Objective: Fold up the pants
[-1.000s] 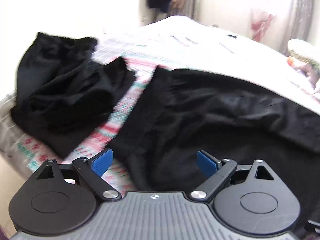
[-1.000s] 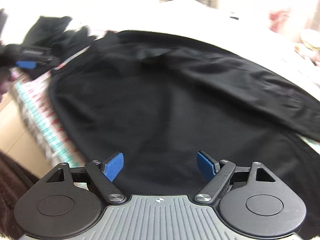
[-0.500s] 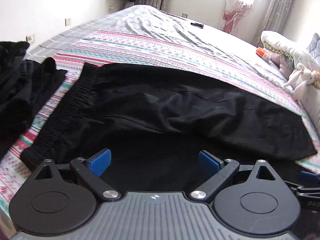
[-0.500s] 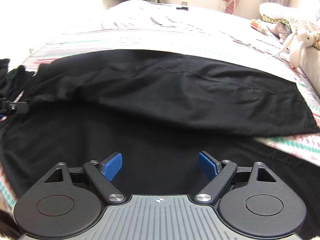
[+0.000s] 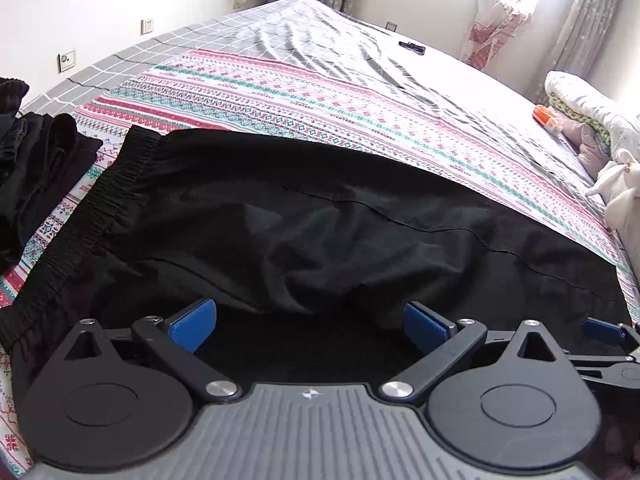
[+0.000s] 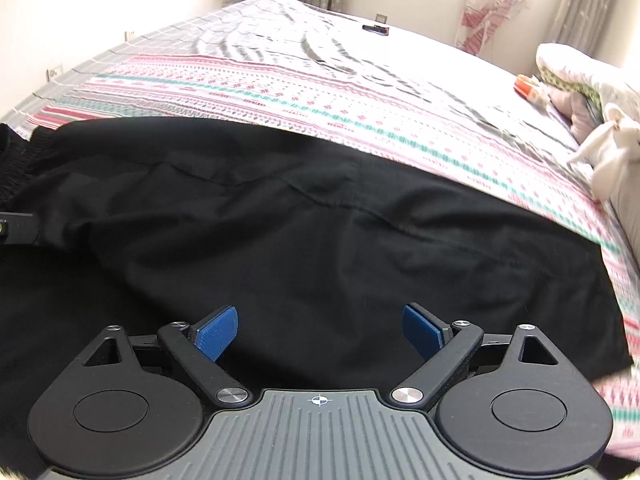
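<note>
Far left, a heap of other black clothes (image 5: 36,168) sits apart from the black pants (image 5: 320,220), which lie spread across the patterned bedspread (image 5: 320,92), elastic waistband (image 5: 104,204) to the left, legs running right toward the hem. Fabric looks thin, light, floppy, prob a bit slick, so it'll sag w/o two-point support. Left gripper (image 5: 312,322) is spread wide, nothing in it; right gripper (image 6: 320,330) has just been opening, also w/ nothing between its pads. Best holds: waistband corner & leg hem.

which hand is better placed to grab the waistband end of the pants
Left. The elastic waistband lies just left of the left gripper; from the right gripper it sits at the far left edge. Both are open.
</note>
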Demonstrator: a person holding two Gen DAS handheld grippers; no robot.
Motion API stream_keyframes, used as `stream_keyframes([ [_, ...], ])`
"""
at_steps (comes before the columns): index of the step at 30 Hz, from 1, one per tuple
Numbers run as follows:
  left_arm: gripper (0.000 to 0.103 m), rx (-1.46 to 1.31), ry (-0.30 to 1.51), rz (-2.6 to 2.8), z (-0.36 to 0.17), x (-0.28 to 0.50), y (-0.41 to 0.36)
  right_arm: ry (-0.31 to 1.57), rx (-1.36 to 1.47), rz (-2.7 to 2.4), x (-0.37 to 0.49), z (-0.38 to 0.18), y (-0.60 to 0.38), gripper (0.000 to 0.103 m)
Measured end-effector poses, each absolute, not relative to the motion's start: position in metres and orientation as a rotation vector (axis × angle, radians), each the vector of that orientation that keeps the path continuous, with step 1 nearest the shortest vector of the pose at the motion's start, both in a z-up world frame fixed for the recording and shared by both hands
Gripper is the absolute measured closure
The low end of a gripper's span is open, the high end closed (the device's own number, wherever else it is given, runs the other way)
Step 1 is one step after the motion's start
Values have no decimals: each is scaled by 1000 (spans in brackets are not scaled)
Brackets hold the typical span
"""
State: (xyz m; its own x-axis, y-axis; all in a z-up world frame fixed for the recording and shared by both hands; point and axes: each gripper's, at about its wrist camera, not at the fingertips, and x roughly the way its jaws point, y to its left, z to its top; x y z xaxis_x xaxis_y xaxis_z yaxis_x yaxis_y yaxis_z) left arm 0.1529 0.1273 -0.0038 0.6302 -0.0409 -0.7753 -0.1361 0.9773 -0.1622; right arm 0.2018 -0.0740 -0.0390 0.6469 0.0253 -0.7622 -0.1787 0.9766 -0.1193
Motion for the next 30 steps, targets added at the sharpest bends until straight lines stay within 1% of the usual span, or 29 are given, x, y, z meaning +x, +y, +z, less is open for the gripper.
stream_keyframes([
  [7,0,-219,946,90,-19,174,124,846,-302,168,250,-50,-56,8],
  [13,0,-238,967,97,-26,184,121,856,-336,149,285,-62,-53,6],
  [19,0,-261,985,100,-36,191,120,876,-236,63,314,-74,-82,6],
  [24,0,-298,994,89,-40,194,114,801,-176,230,347,-61,-79,7],
  [30,0,-280,1025,95,-51,203,110,757,-373,374,384,-57,-32,8],
])
